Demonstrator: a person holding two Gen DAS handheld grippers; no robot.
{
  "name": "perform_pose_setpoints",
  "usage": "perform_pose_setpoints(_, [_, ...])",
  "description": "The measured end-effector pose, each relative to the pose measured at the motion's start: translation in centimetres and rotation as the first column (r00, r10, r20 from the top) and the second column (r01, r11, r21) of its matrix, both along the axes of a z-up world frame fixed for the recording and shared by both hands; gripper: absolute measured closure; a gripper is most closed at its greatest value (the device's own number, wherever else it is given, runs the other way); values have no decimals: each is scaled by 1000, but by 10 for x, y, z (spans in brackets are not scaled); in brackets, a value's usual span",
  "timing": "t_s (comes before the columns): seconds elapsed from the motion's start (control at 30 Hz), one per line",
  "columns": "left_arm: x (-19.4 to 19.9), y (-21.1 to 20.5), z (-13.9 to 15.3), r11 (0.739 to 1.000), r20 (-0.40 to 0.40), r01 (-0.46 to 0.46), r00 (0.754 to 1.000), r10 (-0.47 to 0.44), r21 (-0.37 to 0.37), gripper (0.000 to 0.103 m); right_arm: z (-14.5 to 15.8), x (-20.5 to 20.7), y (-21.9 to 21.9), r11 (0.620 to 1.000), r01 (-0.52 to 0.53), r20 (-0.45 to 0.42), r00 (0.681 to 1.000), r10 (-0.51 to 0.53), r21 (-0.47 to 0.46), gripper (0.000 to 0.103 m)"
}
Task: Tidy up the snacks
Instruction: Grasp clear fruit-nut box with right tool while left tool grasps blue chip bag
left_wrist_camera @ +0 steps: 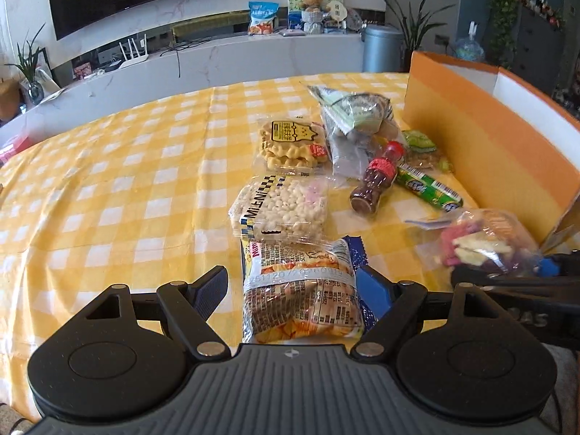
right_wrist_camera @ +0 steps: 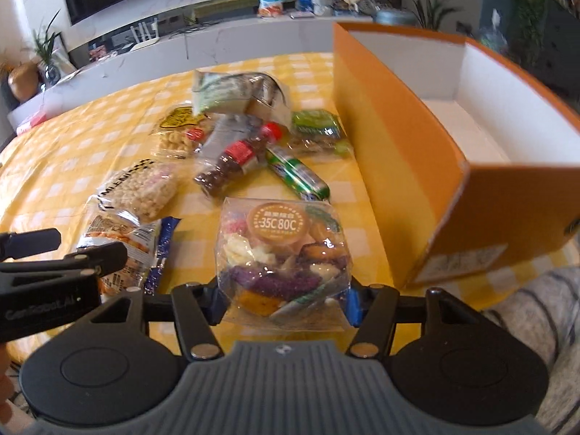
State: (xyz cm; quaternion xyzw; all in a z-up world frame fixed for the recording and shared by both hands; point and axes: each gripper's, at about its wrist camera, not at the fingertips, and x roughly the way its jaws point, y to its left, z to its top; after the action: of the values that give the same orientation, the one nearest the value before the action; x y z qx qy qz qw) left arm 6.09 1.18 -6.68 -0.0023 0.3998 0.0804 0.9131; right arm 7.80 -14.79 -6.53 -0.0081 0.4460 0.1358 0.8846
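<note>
Right gripper (right_wrist_camera: pixel 284 299) jaws clamp the clear bag of mixed dried fruit chips (right_wrist_camera: pixel 281 253), label visible only here; left gripper (left_wrist_camera: pixel 291 290) jaws gape around the printed cracker packet (left_wrist_camera: pixel 302 290) on the yellow checked desk (left_wrist_camera: pixel 108 181).

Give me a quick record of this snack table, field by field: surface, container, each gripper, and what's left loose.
surface: yellow checked tablecloth
container: orange box, nothing visible inside
right gripper: fingers closed on mixed snack bag
left gripper: open, astride printed snack packet, not pressing
loose: puffed rice bar, waffle cookies, small bottle, green tube
</note>
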Motion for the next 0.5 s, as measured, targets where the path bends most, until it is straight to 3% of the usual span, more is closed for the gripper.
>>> perform_pose_setpoints(0.13, [11, -5, -9, 1000, -32, 2, 1000, -1, 27, 9, -2, 3, -6, 999, 6, -15, 1000, -5, 48, 40])
perform_pose_setpoints(0.23, [17, -7, -16, 1000, -54, 0, 999, 0, 1, 7, -5, 4, -6, 998, -13, -23, 1000, 15, 65, 37])
perform_pose_setpoints(0.4, [19, -10, -22, 1000, -40, 16, 999, -15, 22, 5, -7, 8, -10, 995, -4, -45, 999, 8, 101, 35])
perform_pose_setpoints(0.5, [23, -4, -32, 998, -88, 8, 996, -13, -58, 4, -8, 9, -9, 995, -1, -53, 999, 6, 103, 34])
